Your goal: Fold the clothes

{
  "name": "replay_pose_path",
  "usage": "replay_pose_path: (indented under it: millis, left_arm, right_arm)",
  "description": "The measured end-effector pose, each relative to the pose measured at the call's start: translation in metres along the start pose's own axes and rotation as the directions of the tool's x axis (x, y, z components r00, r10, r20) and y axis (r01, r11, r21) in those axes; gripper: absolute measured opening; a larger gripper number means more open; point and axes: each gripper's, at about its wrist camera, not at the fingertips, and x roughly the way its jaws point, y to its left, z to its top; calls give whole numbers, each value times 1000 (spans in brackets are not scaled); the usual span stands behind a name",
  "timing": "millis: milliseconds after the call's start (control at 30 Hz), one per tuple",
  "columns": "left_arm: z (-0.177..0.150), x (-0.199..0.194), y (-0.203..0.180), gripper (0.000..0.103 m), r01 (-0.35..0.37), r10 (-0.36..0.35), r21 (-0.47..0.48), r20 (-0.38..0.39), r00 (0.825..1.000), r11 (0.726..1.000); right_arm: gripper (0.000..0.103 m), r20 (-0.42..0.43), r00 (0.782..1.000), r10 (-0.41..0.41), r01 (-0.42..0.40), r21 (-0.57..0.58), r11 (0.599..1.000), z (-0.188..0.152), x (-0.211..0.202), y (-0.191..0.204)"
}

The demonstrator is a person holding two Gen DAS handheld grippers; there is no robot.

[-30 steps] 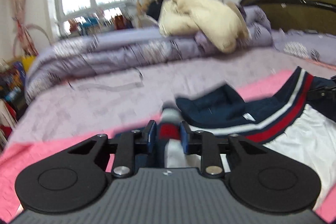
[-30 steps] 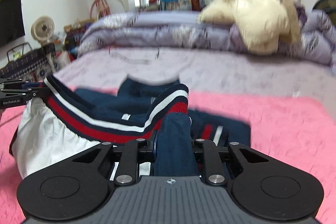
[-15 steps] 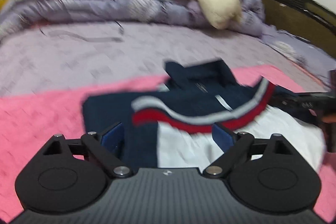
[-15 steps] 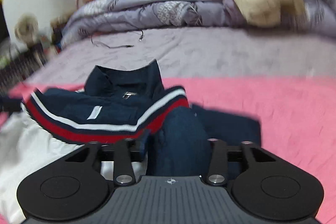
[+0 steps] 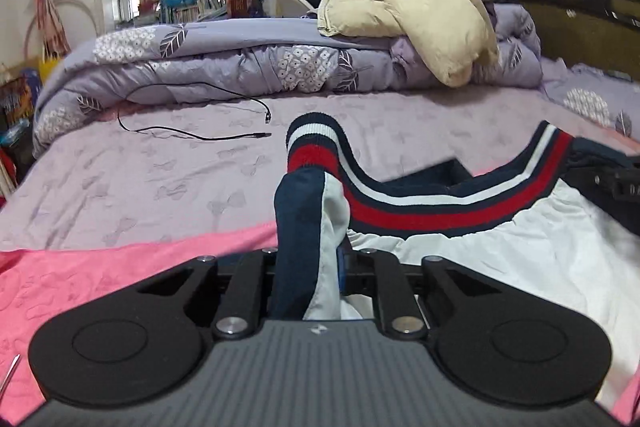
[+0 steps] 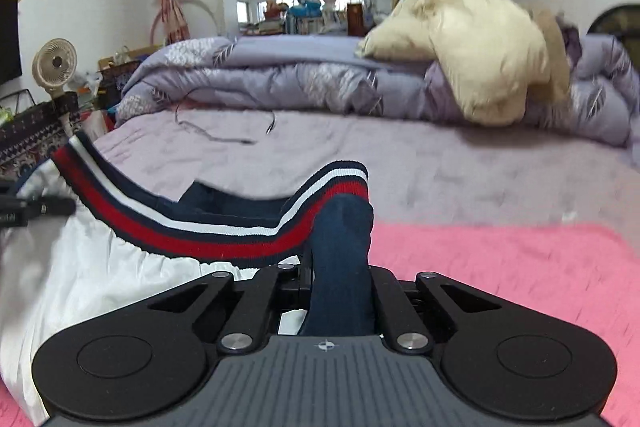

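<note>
Jacket [image 5: 460, 247], navy w/ a white lining and a red/white/navy ribbed hem [image 5: 420, 203], is held up off the pink blanket [image 5: 100, 275] on the bed [image 5: 160, 179], its striped edge slung in a sag between the two tools. Left gripper [image 5: 310, 263] is pinched on one hem corner, navy and white cloth bunched between its fingers; right gripper [image 6: 340, 275] is pinched on the other corner, a navy wad standing up through it. Holding both corners of one edge keeps that edge taut enough to carry as a straight line, prob. so it can be laid over the rest of the garment, whose navy body [image 6: 224, 201] lies low beyond the sag. Right view is blurred, so how much of it rests flat I can't say. Cream coat [image 5: 408, 15] on the purple quilt [image 5: 224, 63] and the black cable [image 5: 192, 131] sit well apart, out of the fold's way.
</note>
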Motion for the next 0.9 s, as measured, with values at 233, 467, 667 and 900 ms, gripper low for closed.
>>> replay_pose_path:
  millis: [233, 467, 667, 900]
  left_arm:
    - [-7, 82, 21, 65, -108, 97, -52, -179, 979, 993]
    - [-2, 81, 60, 85, -124, 83, -197, -207, 975, 973]
    - [17, 62, 85, 95, -79, 31, -286, -169, 985, 955]
    - [15, 86, 55, 95, -106, 36, -277, -247, 968, 955]
  right_arm:
    - [15, -83, 996, -31, 31, -1, 1000, 3, 87, -20]
    - [70, -178, 983, -43, 76, 185, 980, -11, 129, -53]
    - [77, 52, 998, -29, 22, 120, 993, 4, 52, -41]
    - [77, -21, 977, 210, -211, -113, 971, -19, 24, 61]
